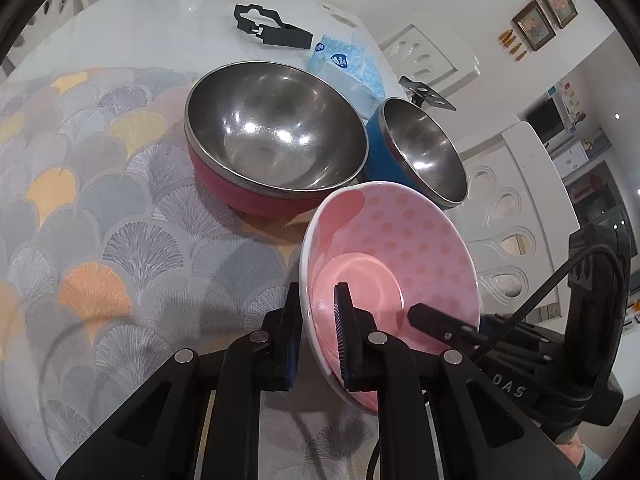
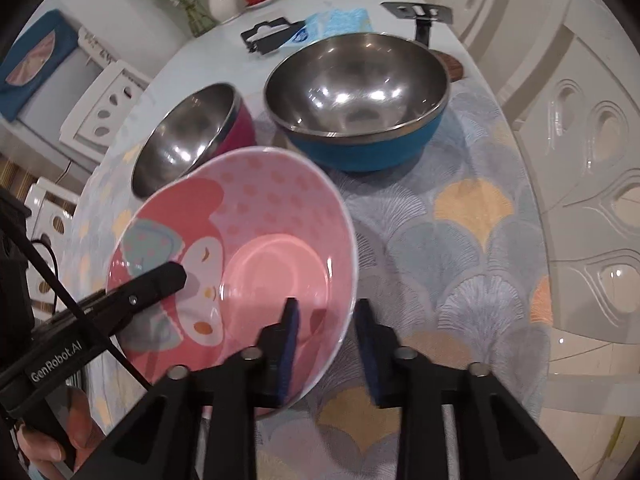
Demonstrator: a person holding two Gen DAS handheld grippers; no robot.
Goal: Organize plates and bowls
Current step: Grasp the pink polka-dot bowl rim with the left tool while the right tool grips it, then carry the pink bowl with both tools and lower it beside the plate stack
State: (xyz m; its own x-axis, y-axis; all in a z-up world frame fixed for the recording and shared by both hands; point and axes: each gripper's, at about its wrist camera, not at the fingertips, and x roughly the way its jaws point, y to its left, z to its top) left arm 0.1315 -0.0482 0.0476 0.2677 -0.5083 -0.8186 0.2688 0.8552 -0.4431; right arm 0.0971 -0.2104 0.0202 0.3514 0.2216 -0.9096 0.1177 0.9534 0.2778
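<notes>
Three bowls appear in both views: one pink bowl [image 1: 392, 276] [image 2: 240, 264], one red bowl [image 1: 272, 136] [image 2: 192, 140] and one blue bowl [image 1: 416, 152] [image 2: 360, 100], the last two steel-lined. Two grippers are present.

The pink bowl is held tilted above the patterned mat [image 1: 100, 220] [image 2: 460, 240], at lower right in the left wrist view and lower left of centre in the right wrist view. The left gripper [image 1: 320, 336] [image 2: 176, 276] is closed on its rim: one pad lies inside the bowl, the other against the outer wall. The right gripper [image 2: 326, 340] [image 1: 420, 312] straddles the opposite rim, one finger inside and one outside; a gap shows between the outer pad and the wall, so whether it grips cannot be told.

The red and blue bowls sit upright on the mat just beyond the pink bowl, close beside each other; whether they touch cannot be told.

Both grippers reach in from the bottom edge of their own views. In the right wrist view, the left gripper enters from lower left, and part of a hand [image 2: 64, 432] is visible at its handle.
</notes>
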